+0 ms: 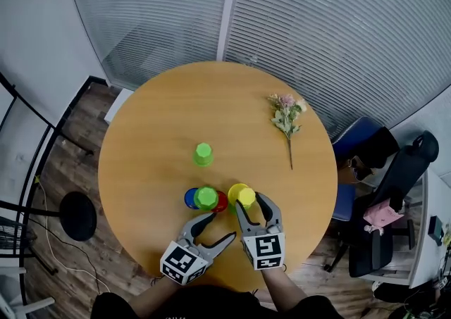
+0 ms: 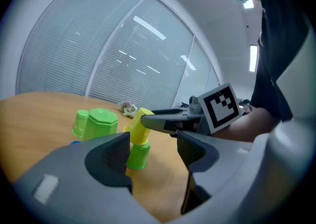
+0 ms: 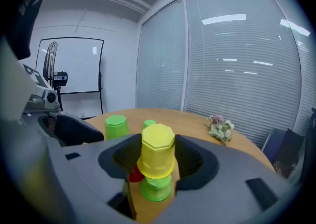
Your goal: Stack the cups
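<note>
Jaws of my right gripper (image 1: 250,202) grasp an inverted yellow plastic cup (image 3: 158,154) above a small green plastic cup (image 3: 157,189); my left gripper (image 2: 153,151) gapes released.

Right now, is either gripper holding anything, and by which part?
The right gripper holds the upturned yellow cup by its side walls. The left gripper is open and empty.

The wooden table (image 1: 155,134) is honey-brown. One cup is yellow (image 1: 244,196), two are bright green (image 1: 203,153) (image 1: 206,198), one blue (image 1: 189,198), one red (image 1: 223,203). The flowers (image 1: 285,115) are pink and pale green. The left gripper (image 1: 224,224) and right gripper (image 1: 248,199) are grey, with black-and-white square markers.
</note>
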Available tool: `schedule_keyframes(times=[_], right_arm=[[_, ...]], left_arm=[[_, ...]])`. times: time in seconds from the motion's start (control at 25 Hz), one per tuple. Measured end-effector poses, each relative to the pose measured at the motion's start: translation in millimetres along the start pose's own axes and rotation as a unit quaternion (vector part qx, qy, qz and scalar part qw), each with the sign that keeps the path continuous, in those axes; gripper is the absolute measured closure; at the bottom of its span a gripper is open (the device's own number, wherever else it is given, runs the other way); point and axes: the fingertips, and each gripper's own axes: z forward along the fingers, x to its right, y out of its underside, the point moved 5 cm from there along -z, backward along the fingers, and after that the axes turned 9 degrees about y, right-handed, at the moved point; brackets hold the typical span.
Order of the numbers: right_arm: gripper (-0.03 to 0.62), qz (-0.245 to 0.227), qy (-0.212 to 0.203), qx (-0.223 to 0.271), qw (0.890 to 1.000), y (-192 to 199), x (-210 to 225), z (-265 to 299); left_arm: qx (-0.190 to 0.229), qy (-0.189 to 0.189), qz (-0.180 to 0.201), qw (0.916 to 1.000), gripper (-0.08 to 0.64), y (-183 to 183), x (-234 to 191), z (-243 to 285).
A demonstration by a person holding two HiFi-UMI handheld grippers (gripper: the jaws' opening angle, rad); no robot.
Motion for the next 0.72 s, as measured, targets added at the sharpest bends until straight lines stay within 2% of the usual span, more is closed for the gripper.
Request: schedule_keyframes(times=[0.4,0.72], right_arm=[[0.374,-0.001,-0.018,-0.025,1.0,4.8,-23.3,6.2],[0.364,0.027,-0.009,-0.006,1.0,-1.6,-27.5,-0.7]], left_arm=[[0.005,-0.006,-0.004,1.0,0.276,-2.3,-5.1,-19.8],[0.006,-0.008,0.004,0.9999,0.276,-5.4,-11.2,-34.6]])
